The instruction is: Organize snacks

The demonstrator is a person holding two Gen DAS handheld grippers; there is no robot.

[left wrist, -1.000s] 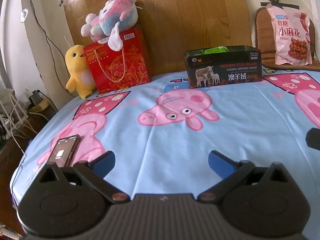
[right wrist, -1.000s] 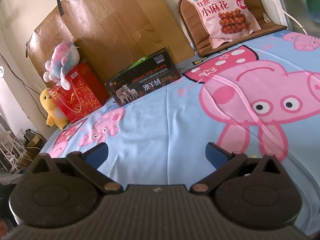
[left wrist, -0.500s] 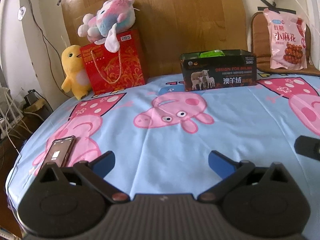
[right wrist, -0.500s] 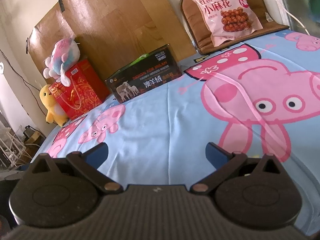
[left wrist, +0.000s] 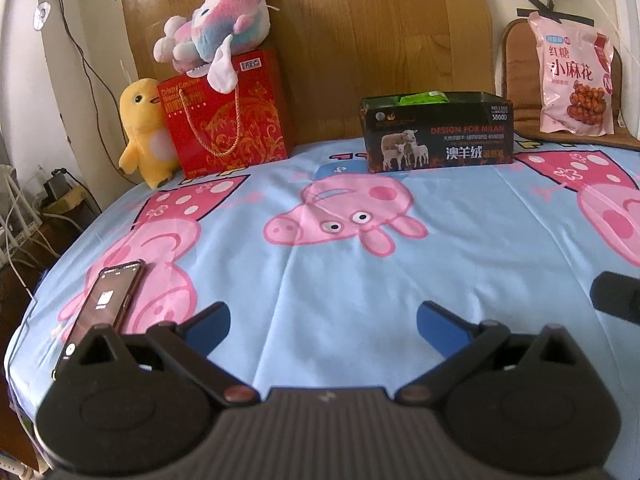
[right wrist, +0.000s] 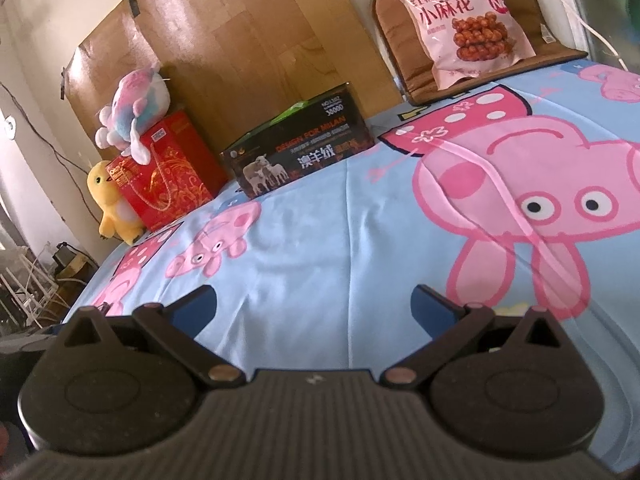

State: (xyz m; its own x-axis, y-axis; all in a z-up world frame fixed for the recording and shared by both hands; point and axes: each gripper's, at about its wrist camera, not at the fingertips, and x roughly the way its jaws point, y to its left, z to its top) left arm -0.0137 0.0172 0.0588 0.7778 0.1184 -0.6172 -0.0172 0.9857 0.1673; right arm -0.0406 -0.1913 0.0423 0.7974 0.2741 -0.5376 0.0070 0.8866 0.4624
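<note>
A pink snack bag [left wrist: 574, 80] leans upright on a brown cushion at the back right; it also shows in the right wrist view [right wrist: 466, 24]. A black open box [left wrist: 438, 134] with a green packet inside stands at the back middle, seen also in the right wrist view [right wrist: 298, 150]. My left gripper [left wrist: 324, 324] is open and empty, low over the blue cartoon sheet. My right gripper [right wrist: 314, 306] is open and empty over the sheet, far from the bag and box.
A red gift bag [left wrist: 226, 114] with a pink plush [left wrist: 212, 28] on top and a yellow duck plush [left wrist: 144, 128] stand at the back left. A phone [left wrist: 106, 300] lies near the left edge. Cables and clutter lie beyond the left edge.
Both grippers have drawn back a little from the box and bags, so these look smaller. Both stay open and empty.
</note>
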